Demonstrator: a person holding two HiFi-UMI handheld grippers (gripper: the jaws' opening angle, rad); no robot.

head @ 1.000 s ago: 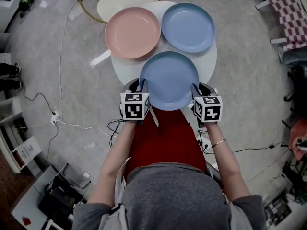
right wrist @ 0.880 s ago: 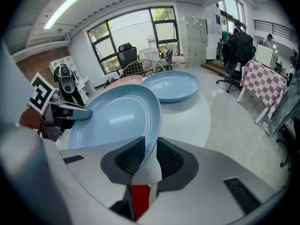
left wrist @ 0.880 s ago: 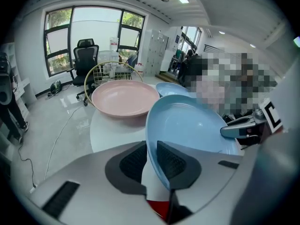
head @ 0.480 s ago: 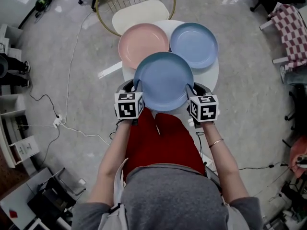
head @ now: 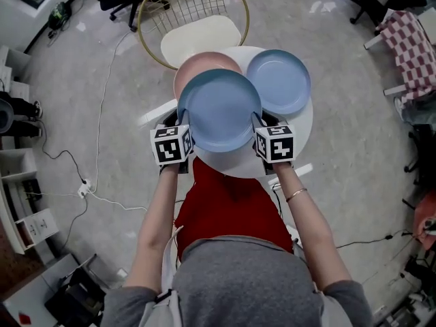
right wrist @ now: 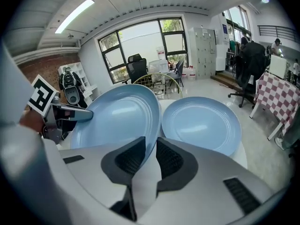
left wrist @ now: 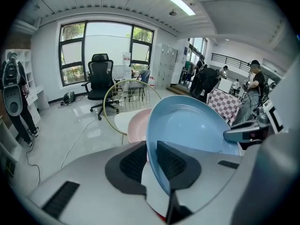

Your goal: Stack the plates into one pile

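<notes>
I'm clamping the lifted blue plate by its rim in left gripper and right gripper (right jaws just closed tighter on it), hovering it partly over the pink plate; nothing's stacked yet, second blue plate sitting just right of the pink plate.

A gold wire chair with a cream seat is noted just beside the round white table. A white cable is laid across the grey floor. A checked cloth is recorded at the right edge. A black office chair is seen before the window.
</notes>
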